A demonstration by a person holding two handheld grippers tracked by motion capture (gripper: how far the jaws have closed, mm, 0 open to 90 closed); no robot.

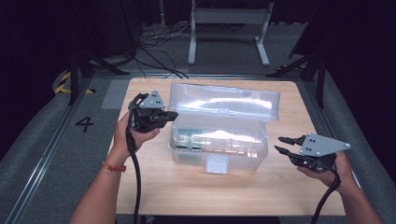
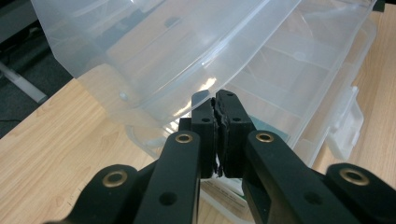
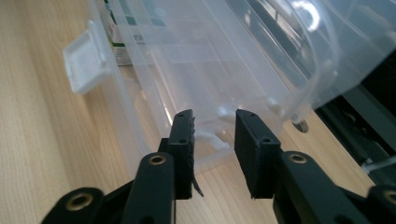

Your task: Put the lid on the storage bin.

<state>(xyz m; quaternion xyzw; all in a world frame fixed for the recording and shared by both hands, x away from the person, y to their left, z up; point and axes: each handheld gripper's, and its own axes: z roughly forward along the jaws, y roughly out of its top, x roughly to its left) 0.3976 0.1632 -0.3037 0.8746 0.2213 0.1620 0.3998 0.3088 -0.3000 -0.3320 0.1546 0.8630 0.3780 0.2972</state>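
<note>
A clear plastic storage box (image 1: 233, 149) sits mid-table with its lid (image 1: 224, 100) standing open at the back. A green-and-white carton (image 1: 189, 137) lies inside at its left front. A white latch (image 1: 217, 164) hangs from the front wall. My left gripper (image 1: 173, 115) is at the box's left end, jaws shut pad to pad with nothing between them (image 2: 217, 100). The box wall and lid (image 2: 140, 46) are just ahead of its tips. My right gripper (image 1: 281, 144) hovers off the box's right end, open (image 3: 215, 121), with nothing between its pads. The box corner (image 3: 187, 60) lies beyond them.
The wooden table (image 1: 187, 191) has bare room in front of the box and on both sides. Beyond the far edge are a white metal stand (image 1: 229, 18), floor cables (image 1: 159, 42) and dark tripod legs (image 1: 317, 65). A "4" marks the floor (image 1: 85, 123) at left.
</note>
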